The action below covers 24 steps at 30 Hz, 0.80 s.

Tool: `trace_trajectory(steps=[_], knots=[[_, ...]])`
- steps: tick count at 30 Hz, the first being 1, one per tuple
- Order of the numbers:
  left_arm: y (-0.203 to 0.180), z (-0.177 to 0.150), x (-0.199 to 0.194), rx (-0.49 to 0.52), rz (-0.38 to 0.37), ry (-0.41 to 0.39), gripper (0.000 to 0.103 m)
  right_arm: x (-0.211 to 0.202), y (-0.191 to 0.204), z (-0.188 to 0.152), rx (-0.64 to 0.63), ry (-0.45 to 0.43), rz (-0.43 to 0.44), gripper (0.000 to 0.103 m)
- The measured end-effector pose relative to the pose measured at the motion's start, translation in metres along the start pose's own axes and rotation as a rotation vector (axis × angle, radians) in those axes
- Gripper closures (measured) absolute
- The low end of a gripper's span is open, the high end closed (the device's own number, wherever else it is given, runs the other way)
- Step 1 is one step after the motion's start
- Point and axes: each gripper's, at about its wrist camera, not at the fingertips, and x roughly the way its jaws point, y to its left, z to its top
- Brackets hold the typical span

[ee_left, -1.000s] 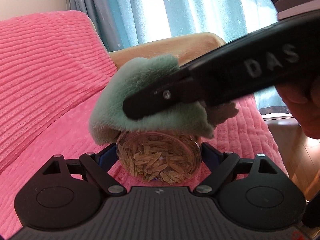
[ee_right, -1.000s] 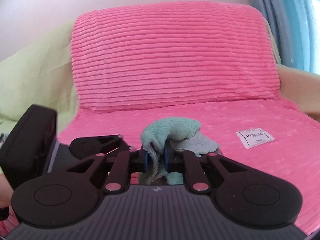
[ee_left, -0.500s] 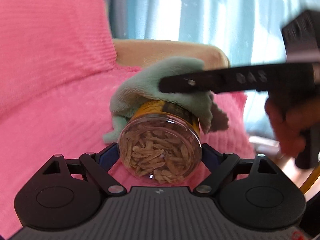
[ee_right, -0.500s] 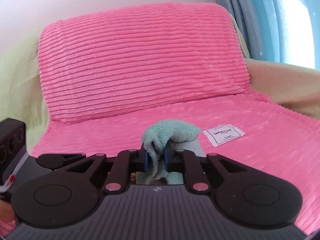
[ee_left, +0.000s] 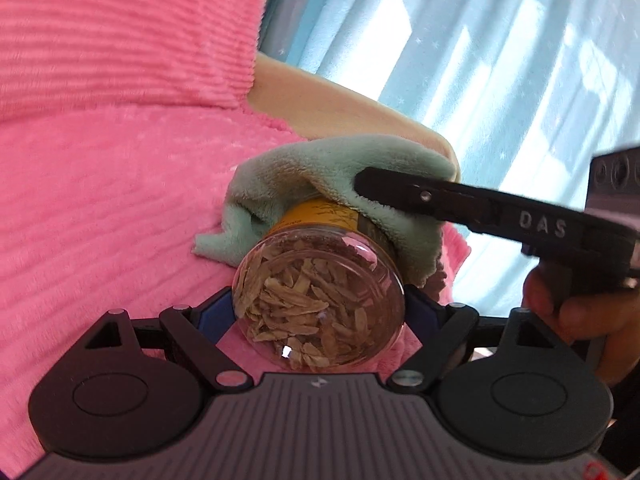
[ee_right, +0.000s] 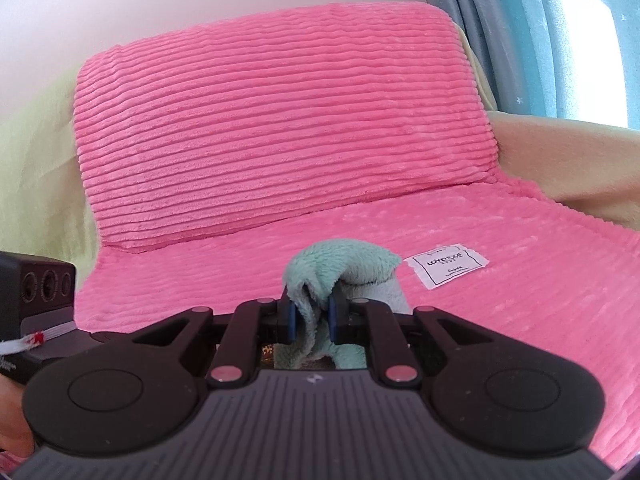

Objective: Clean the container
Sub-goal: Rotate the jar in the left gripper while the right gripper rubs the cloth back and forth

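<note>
Left wrist view, jar [ee_left: 318, 304] of dried slices clamped bottom-first by left gripper [ee_left: 318, 316] above pink cushion [ee_left: 100, 208], green cloth [ee_left: 320, 172] draped over jar's far end, pinched by right gripper [ee_right: 311, 314].

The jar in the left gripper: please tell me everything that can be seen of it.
The jar is clear, glass or plastic by its look, round, with a yellow label around its side. It holds pale dried slices. It lies tilted with its base toward the left wrist camera, clamped between the blue pads of the left gripper, above the pink cover. The green cloth, pinched in the right gripper, is draped over its far end, so no lid shows.
</note>
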Motion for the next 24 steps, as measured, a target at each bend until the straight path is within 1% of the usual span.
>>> trace_trajectory(steps=[1,2,4,6,7,15,19,24], knots=[[-0.006,0.001,-0.001,0.054,0.025,-0.006,0.016,0.0,0.0,0.0,0.001,0.0,0.0,0.092],[-0.015,0.0,-0.001,0.143,0.063,-0.012,0.016,0.0,-0.001,0.0,0.002,0.0,0.001,0.092],[-0.037,-0.006,0.001,0.377,0.164,-0.006,0.016,0.0,-0.001,0.001,0.005,0.0,0.002,0.092],[-0.055,-0.016,0.004,0.577,0.241,0.005,0.016,0.001,-0.001,0.001,-0.005,0.002,0.009,0.092],[-0.061,-0.02,0.004,0.627,0.261,0.007,0.016,0.001,0.0,0.001,-0.011,0.003,0.013,0.092],[-0.055,-0.02,-0.001,0.588,0.244,0.011,0.016,0.002,0.005,0.001,-0.059,0.01,0.046,0.09],[-0.061,-0.019,0.002,0.581,0.255,0.014,0.015,0.003,0.007,0.001,-0.083,0.014,0.063,0.09],[-0.06,-0.017,0.006,0.586,0.255,0.015,0.016,0.004,0.01,0.001,-0.113,0.019,0.083,0.092]])
